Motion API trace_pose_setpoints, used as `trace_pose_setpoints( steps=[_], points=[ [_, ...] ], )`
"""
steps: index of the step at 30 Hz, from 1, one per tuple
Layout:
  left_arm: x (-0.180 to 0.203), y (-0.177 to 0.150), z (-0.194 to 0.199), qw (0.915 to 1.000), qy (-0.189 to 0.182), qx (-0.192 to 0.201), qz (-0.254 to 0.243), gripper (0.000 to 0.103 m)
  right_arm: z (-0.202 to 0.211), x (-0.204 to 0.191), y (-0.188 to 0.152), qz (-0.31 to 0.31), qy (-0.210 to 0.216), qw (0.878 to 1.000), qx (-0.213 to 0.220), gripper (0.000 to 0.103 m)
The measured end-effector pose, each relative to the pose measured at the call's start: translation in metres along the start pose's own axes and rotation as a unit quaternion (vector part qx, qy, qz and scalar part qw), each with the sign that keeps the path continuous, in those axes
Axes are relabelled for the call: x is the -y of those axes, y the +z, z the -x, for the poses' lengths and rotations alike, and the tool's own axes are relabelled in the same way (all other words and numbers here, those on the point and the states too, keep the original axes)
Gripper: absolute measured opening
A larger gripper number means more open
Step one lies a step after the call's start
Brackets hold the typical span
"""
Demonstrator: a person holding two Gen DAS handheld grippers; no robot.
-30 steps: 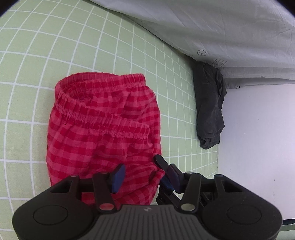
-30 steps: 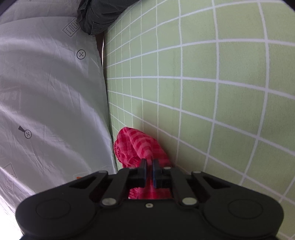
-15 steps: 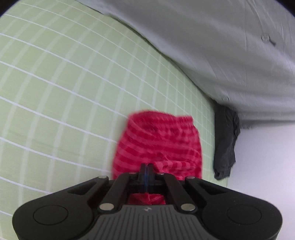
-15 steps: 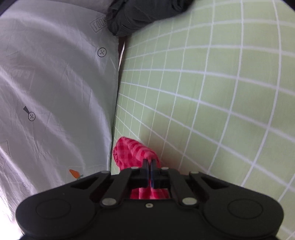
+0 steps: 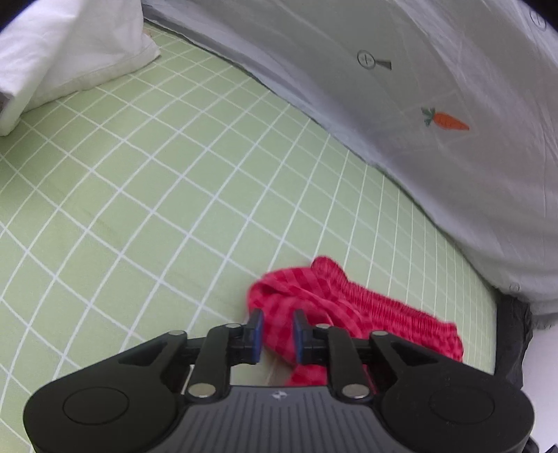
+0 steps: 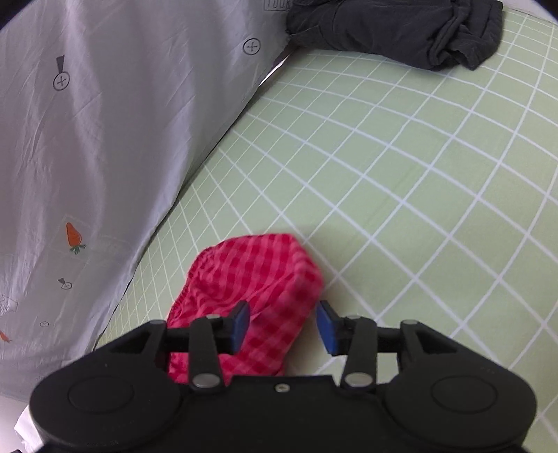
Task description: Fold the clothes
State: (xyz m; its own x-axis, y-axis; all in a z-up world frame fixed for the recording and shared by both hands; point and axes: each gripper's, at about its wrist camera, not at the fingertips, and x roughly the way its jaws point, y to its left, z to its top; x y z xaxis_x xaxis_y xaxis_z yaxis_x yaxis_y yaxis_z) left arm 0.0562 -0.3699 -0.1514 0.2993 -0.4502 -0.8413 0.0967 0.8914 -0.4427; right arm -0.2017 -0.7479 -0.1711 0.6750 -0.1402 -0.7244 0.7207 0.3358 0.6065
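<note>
The red checked shorts (image 5: 352, 306) lie folded on the green grid sheet (image 5: 157, 195), their elastic waistband running off to the right. My left gripper (image 5: 277, 329) is open, its blue pads either side of the shorts' near corner without pinching it. In the right wrist view the shorts (image 6: 251, 278) lie bunched beside the grey quilt. My right gripper (image 6: 282, 322) is open wide, the fabric lying between and under its jaws.
A grey quilt (image 5: 436, 115) with small carrot prints borders the sheet, also in the right wrist view (image 6: 87, 139). A white pillow (image 5: 59, 52) sits at the far left. A dark grey garment (image 6: 394, 31) lies crumpled at the sheet's far end.
Both grippers were shut on the red shorts half a second ago and have now opened, letting the fabric go. Both views have swung along the sheet.
</note>
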Motion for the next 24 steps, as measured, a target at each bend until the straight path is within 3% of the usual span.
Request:
trace_pose_setpoints(
  steps=[3,6,9,13,16,17,20,21,24],
  points=[
    [-0.006,-0.021,-0.008,0.9991,-0.021,-0.036,0.01,0.039,0.004,-0.027,-0.019,0.02,-0.004,1.0,0.006,0.057],
    [-0.006,-0.037,-0.02,0.9967,-0.029,-0.076,0.0,0.04,0.006,-0.059,-0.035,0.081,0.0,0.997,0.008,0.066],
    [0.0,-0.049,-0.024,0.9957,-0.036,-0.083,-0.021,0.04,0.004,-0.083,-0.05,0.13,0.01,0.991,-0.001,0.074],
    [0.002,-0.056,-0.032,0.9934,-0.056,-0.097,-0.025,0.037,0.001,-0.101,-0.063,0.156,0.031,0.987,-0.024,0.077],
    [0.004,-0.059,-0.037,0.9924,-0.059,-0.103,-0.033,0.01,-0.004,-0.108,-0.072,0.188,0.024,0.981,-0.036,0.077],
    [0.005,-0.061,-0.038,0.9918,-0.062,-0.104,-0.038,0.001,-0.005,-0.108,-0.074,0.197,0.017,0.979,-0.037,0.073],
    [0.006,-0.066,-0.033,0.9926,-0.057,-0.091,-0.057,0.0,-0.006,-0.1,-0.078,0.21,-0.006,0.977,-0.044,0.014],
    [0.006,-0.067,-0.031,0.9928,-0.055,-0.086,-0.063,0.0,-0.003,-0.093,-0.077,0.203,-0.012,0.978,-0.04,0.007],
    [-0.003,-0.067,-0.017,0.9953,-0.049,-0.064,-0.053,0.0,0.022,-0.074,-0.071,0.184,-0.017,0.983,-0.004,0.003]
  ],
)
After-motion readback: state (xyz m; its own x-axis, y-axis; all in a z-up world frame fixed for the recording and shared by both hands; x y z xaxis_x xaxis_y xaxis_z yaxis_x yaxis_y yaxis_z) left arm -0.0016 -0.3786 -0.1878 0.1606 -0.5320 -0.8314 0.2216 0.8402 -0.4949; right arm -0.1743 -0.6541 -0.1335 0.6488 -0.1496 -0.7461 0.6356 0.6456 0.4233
